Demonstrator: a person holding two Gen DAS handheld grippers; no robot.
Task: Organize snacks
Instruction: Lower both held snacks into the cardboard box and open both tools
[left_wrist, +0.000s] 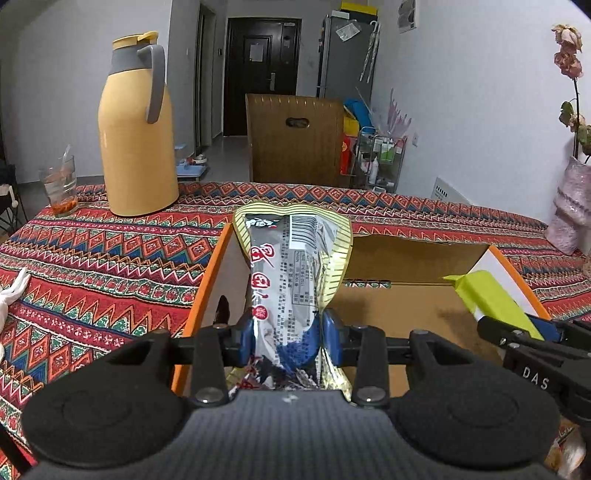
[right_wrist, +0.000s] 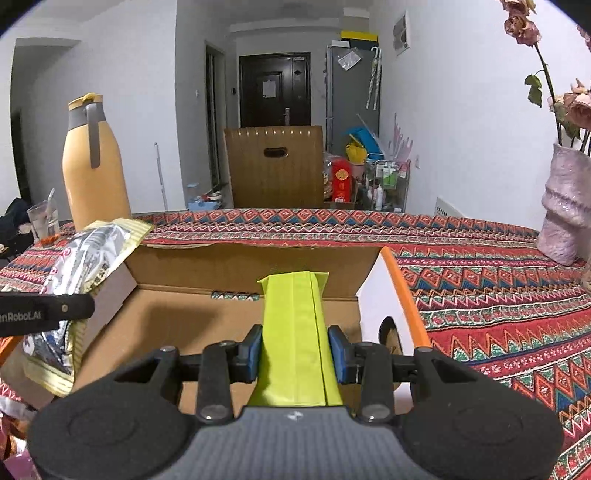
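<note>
We held the silver snack bag (left_wrist: 291, 288) clamped in the left gripper (left_wrist: 290, 338) and the green packet (right_wrist: 295, 332) in the right gripper (right_wrist: 295, 354), both over the open cardboard box (right_wrist: 236, 266), where crowded jaws risked colliding or snagging its rim.

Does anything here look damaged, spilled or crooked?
Mostly no. The silver snack bag is crumpled where the left hand-held gripper squeezes it. The cardboard box has a ragged, torn-looking back edge. The flowers in the vase look wilted. Nothing is spilled.
</note>
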